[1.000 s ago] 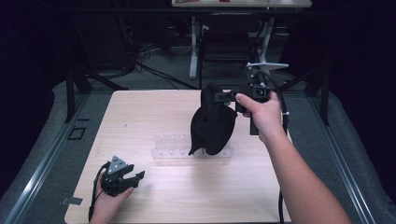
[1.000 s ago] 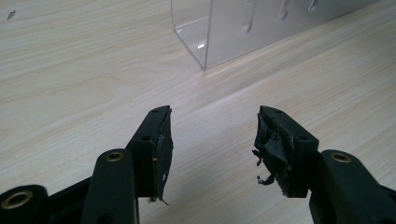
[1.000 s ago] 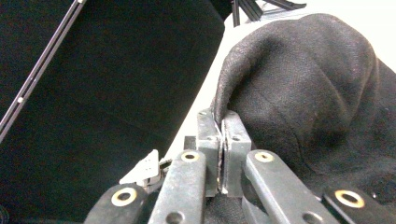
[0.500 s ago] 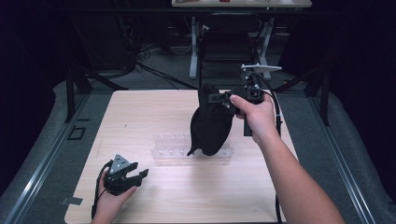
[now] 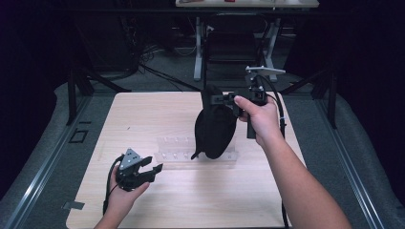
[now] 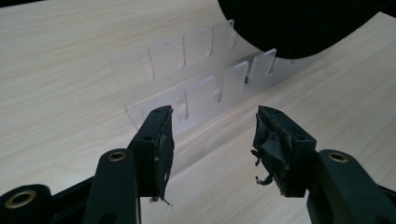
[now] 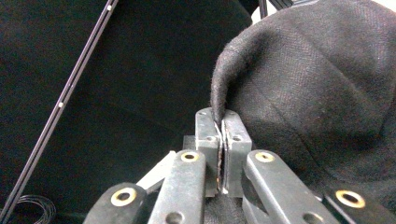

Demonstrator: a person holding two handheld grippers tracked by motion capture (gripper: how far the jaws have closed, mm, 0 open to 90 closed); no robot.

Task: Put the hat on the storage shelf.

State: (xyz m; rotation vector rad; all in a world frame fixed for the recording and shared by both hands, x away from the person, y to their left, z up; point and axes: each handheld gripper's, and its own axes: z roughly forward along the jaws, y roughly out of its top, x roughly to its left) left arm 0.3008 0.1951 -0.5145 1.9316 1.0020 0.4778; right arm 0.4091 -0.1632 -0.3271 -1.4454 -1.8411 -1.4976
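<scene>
A black cloth pouch (image 5: 215, 128) hangs in the air over the table's middle, pinched at its top edge by my right gripper (image 5: 220, 99). In the right gripper view the jaws stand closed on the black cloth's (image 7: 317, 84) rim, my right gripper (image 7: 223, 122) holding it. Under the cloth stands a clear plastic rack (image 5: 191, 151) with slots. My left gripper (image 5: 154, 169) rests low at the front left, open and empty, pointing toward the clear rack (image 6: 196, 84). In the left gripper view my left gripper (image 6: 212, 135) has nothing between its fingers, and the black cloth (image 6: 299, 23) hangs above the rack's far end.
The light wooden table (image 5: 143, 114) has dark floor and grey rails around it. Chair and table legs (image 5: 198, 47) stand beyond the far edge. A cable (image 5: 109, 191) trails from the left gripper.
My right hand has carried the black cloth a little toward the left and nearer over the rack. My left gripper has shifted slightly right and forward.
</scene>
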